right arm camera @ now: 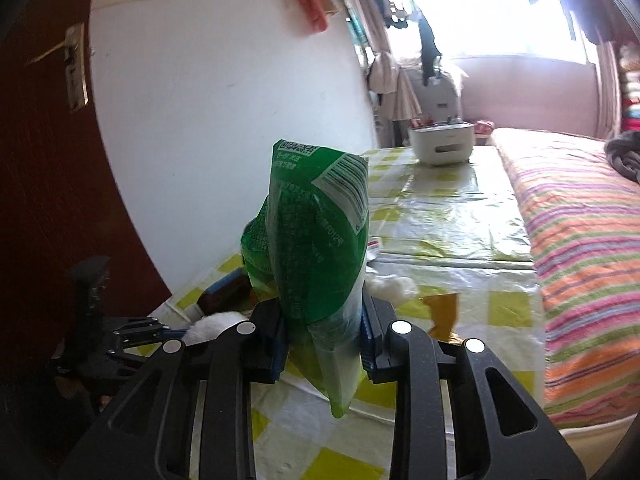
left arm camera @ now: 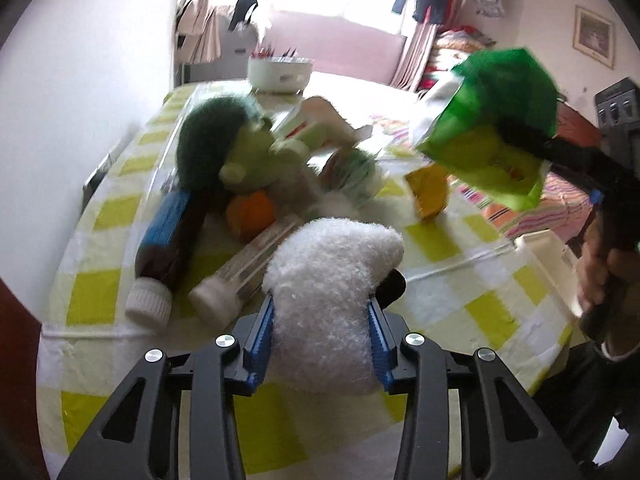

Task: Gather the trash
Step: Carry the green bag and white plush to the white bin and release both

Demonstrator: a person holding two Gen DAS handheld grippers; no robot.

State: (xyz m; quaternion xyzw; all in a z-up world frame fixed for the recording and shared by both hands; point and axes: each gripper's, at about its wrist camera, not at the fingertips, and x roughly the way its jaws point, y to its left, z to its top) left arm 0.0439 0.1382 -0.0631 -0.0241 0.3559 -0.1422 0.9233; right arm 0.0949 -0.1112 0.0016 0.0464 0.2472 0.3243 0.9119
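Observation:
My left gripper (left arm camera: 320, 308) is shut on a white fluffy plush toy (left arm camera: 332, 272) just above the checked tablecloth (left arm camera: 460, 288); its blue pads press both sides of the toy. My right gripper (right arm camera: 322, 320) is shut on a green plastic snack bag (right arm camera: 316, 232), held upright above the table. From the left wrist view the same green bag (left arm camera: 492, 128) hangs in the air at the upper right. On the table lie a dark bottle with a blue label (left arm camera: 164, 240), a clear bottle (left arm camera: 240, 272), crumpled wrappers (left arm camera: 352, 172) and a yellow carton (left arm camera: 428, 192).
A green plush toy (left arm camera: 224, 148) and an orange ball (left arm camera: 252, 212) sit among the litter. A white container (left arm camera: 280, 72) stands at the table's far end. A white box (left arm camera: 548, 256) is at the right edge, a striped bed (right arm camera: 580, 240) beyond, a wall on the left.

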